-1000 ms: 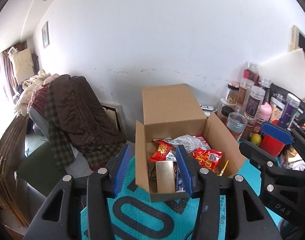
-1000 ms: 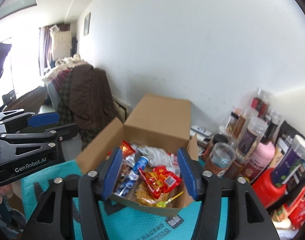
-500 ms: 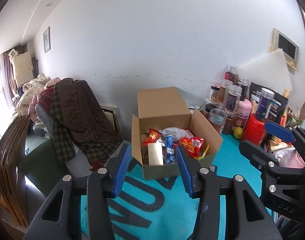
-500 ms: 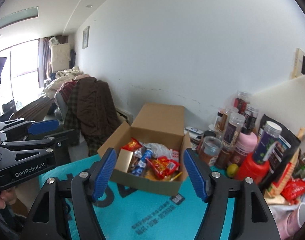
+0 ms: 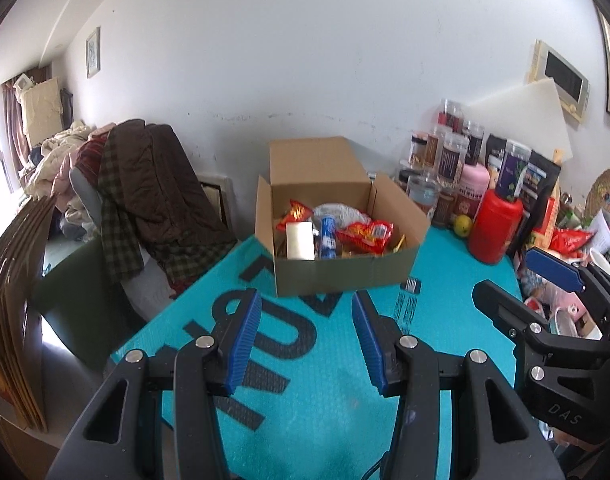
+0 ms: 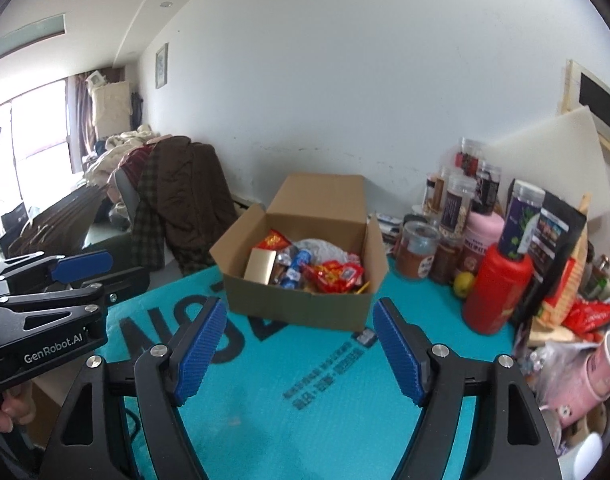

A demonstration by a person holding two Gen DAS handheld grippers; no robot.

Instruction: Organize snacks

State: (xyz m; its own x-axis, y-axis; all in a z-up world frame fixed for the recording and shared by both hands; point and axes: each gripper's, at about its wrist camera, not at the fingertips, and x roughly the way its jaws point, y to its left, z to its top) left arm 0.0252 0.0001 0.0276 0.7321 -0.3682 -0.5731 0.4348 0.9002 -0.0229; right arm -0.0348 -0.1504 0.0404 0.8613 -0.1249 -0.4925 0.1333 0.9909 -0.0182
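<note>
The cardboard box (image 5: 337, 240) stands open on the teal mat (image 5: 325, 400), near the wall, with the snacks inside it: a red crinkly packet (image 5: 365, 234), a gold flat pack (image 5: 300, 240), a small blue-and-white pack (image 5: 327, 236) and a pale plastic bag (image 5: 337, 212). The packets look light, soft and a little slippery, so I would pinch one at its sealed edge, not at the middle, where the contents may break. The box looks light but its flaps bend easily; its side wall is the better place to hold. The left gripper (image 5: 305, 340) is moderately open and holds nothing. The right gripper (image 6: 299, 352) is wider and also empty. Jars and a red bottle (image 5: 493, 228) stand to the right of the box.
</note>
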